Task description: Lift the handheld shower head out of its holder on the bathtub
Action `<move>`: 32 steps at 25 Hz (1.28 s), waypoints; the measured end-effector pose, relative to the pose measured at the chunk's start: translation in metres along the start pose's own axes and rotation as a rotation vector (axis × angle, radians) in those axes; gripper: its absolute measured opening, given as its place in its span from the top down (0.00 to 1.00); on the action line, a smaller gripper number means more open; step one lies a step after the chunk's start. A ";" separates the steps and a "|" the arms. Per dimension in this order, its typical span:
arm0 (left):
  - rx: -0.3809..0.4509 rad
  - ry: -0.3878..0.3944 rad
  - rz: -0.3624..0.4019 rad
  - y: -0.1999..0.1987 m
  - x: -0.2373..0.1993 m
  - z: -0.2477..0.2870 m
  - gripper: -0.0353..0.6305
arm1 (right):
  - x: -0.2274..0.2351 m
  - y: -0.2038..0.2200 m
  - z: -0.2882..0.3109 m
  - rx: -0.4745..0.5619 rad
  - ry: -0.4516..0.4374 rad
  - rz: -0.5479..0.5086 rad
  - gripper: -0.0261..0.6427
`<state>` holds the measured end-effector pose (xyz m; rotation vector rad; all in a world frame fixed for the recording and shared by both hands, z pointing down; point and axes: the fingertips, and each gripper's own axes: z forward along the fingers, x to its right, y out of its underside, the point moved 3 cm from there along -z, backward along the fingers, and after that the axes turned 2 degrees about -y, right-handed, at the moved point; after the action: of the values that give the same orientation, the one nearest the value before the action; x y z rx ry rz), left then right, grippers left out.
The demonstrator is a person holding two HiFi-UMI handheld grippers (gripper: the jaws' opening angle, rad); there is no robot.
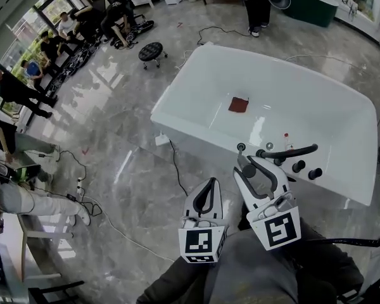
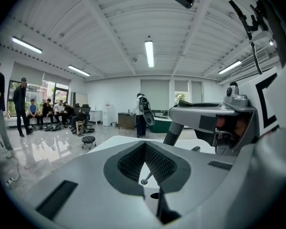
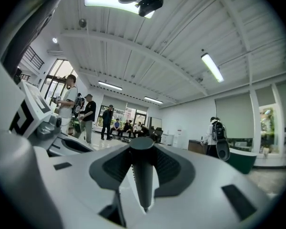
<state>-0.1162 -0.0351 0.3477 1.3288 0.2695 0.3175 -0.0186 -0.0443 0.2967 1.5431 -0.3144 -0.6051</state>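
Note:
The white bathtub (image 1: 342, 106) stands ahead of me. Its dark fittings line the near rim: a small round holder (image 1: 240, 147), a long spout (image 1: 291, 151) and two knobs (image 1: 298, 166). My right gripper (image 1: 247, 168) hangs just in front of that rim, shut on the dark handheld shower head (image 1: 248, 170). In the right gripper view the shower head (image 3: 142, 175) stands between the pads, round end up and tapering downward. My left gripper (image 1: 207, 185) is beside it to the left, over the floor. It is shut, with nothing in it (image 2: 144, 163).
A red cloth (image 1: 239, 104) lies on the tub floor. A black stool (image 1: 151, 51) and cables (image 1: 174, 163) are on the glossy marble floor to the left. Several people sit and stand at the far left (image 1: 63, 30). One person stands beyond the tub (image 1: 258, 5).

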 end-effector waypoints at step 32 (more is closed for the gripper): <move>0.107 0.084 0.030 -0.023 0.068 -0.129 0.94 | -0.069 -0.020 -0.144 -0.052 0.091 0.058 0.75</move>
<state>-0.0996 0.1021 0.2956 1.4280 0.3418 0.3892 0.0006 0.1151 0.2854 1.5014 -0.2714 -0.4923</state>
